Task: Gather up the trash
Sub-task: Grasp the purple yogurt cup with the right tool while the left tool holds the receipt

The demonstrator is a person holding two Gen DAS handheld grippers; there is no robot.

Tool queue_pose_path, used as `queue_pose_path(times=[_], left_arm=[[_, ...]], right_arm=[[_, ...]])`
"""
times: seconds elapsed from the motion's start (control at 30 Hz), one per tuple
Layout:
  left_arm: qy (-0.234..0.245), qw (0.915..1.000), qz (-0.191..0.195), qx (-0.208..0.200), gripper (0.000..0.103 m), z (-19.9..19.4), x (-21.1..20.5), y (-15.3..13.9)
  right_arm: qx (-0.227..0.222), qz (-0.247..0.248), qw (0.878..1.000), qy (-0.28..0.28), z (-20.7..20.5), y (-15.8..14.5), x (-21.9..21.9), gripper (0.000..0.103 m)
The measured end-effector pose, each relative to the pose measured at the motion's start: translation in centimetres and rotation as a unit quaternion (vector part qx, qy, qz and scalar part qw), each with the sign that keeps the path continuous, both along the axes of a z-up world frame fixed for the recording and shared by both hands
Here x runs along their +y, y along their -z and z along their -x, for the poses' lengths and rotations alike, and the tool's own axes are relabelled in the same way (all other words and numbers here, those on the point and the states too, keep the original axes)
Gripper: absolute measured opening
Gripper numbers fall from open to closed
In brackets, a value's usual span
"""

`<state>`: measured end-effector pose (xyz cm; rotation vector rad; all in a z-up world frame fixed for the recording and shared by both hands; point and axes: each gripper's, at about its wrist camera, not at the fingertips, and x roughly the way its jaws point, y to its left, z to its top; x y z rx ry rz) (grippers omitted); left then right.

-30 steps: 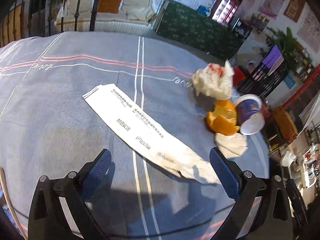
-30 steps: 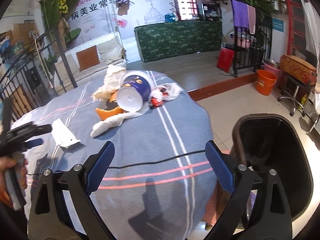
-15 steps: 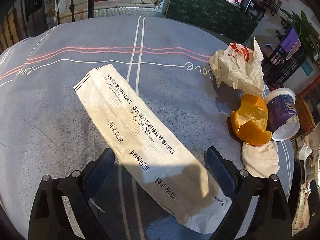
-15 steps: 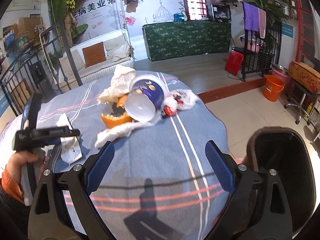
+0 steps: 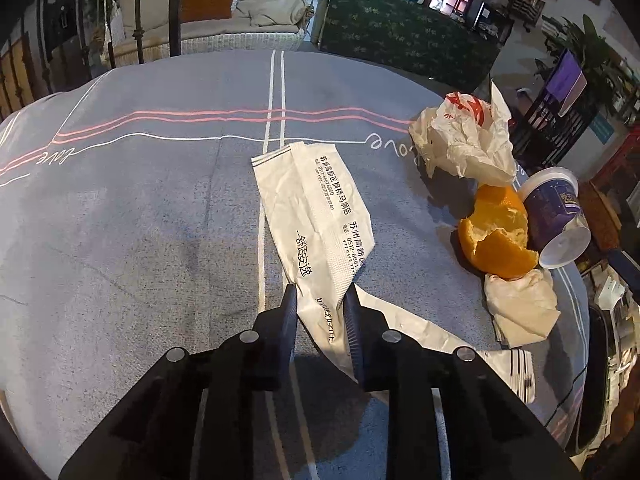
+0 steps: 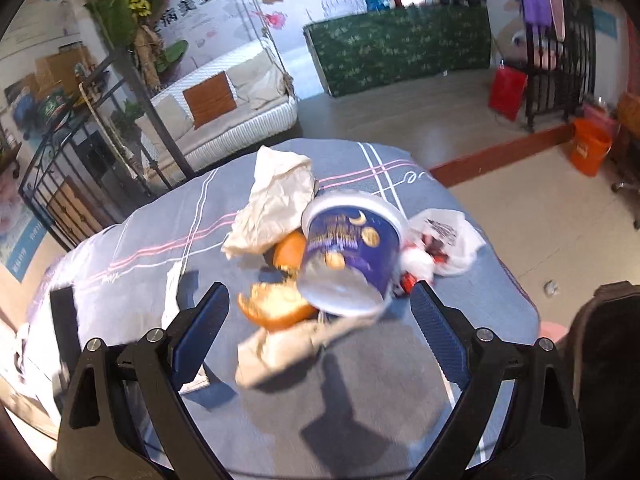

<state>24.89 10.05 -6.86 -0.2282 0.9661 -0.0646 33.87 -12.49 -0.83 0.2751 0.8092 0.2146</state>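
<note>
A long white printed paper wrapper (image 5: 320, 208) lies on the grey-blue tablecloth (image 5: 140, 200). My left gripper (image 5: 320, 294) has its jaws closing on the wrapper's near part. The paper is bunched up between the pads, which press on it. My right gripper (image 6: 320, 304) is open and empty just in front of the trash pile. The pile holds a tipped blue paper cup (image 6: 352, 248), orange peel (image 6: 276, 306), a white tissue (image 6: 288, 346) and a crumpled paper bag (image 6: 276, 204). The left wrist view shows the same cup (image 5: 554, 208), peel (image 5: 496, 236) and tissue (image 5: 520, 308) at its right.
A clear plastic bag with red wrappers (image 6: 444, 244) lies right of the cup near the table edge. A black bin (image 6: 608, 360) stands on the floor at the right. An orange bucket (image 6: 590, 152), a white sofa (image 6: 224, 116) and a metal railing (image 6: 80, 152) stand beyond the table.
The left jaws went from wide open to pinched on the wrapper, which crumpled up between them. The right gripper swung left toward the trash pile, and the bin slid to the frame's right edge.
</note>
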Motion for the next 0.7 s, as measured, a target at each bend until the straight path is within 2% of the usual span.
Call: queue_pose_path(times=[0.2, 0.27, 0.33, 0.5, 0.7], left_arm=[[0.002, 0.9995, 0.013, -0.028, 0.019, 1.2, 0.1, -1.6], [0.002, 0.9993, 0.018, -0.031, 0.019, 1.1, -0.3, -1.8], [0.001, 0.9991, 0.025, -0.035, 0.019, 1.4, -0.2, -1.9], [0.010, 0.9987, 0.034, -0.036, 0.019, 1.3, -1.7, -1.6], [0.014, 0.9983, 0.042, -0.037, 0.019, 1.8, -2.6, -1.6]], right_arm=[[0.050, -0.005, 0.998, 0.023, -4.2, 1.3, -0.1, 0.091], [0.066, -0.011, 0.997, 0.027, -5.2, 2.0, -0.1, 0.087], [0.072, -0.004, 0.997, 0.033, -5.6, 2.4, 0.0, 0.076], [0.100, -0.011, 0.994, 0.039, -6.7, 4.0, -0.5, 0.073], [0.086, -0.007, 0.996, 0.037, -6.3, 4.6, -0.5, 0.070]])
